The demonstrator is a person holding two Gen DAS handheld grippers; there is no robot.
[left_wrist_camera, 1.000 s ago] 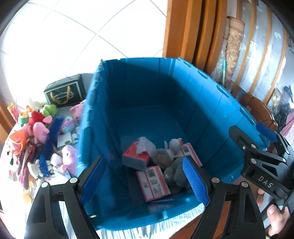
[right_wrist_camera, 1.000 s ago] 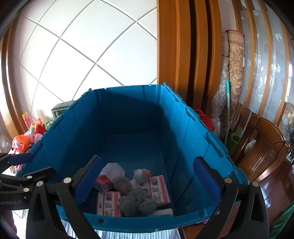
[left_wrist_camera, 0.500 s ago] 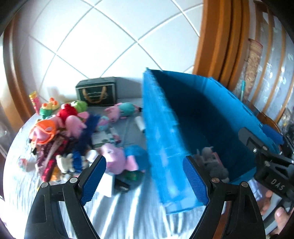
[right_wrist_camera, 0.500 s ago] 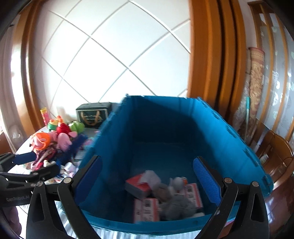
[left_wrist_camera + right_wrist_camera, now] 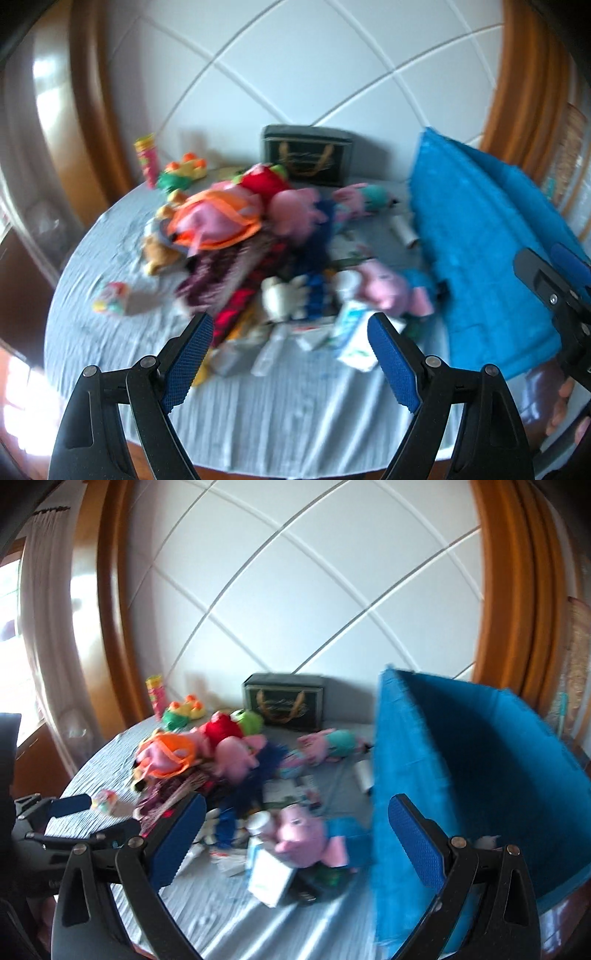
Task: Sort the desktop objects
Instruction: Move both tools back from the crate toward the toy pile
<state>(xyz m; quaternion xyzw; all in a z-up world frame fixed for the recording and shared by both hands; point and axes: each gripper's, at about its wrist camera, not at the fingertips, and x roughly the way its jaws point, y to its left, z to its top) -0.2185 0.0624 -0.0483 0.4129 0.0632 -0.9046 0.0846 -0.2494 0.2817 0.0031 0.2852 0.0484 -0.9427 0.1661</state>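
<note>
Toy pile (image 5: 258, 251) on round grey-clothed table (image 5: 280, 417), white panelled wall (image 5: 295, 602) behind.

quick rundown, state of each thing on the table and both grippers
left gripper: open, holding nothing
right gripper: open, holding nothing
blue bin: upright on the table, open top
pink pig plush: lying beside the bin wall
toy pile: heaped on the table, unsorted
dark box: upright by the wall, shut
white carton: tipped over beside the pig
</note>
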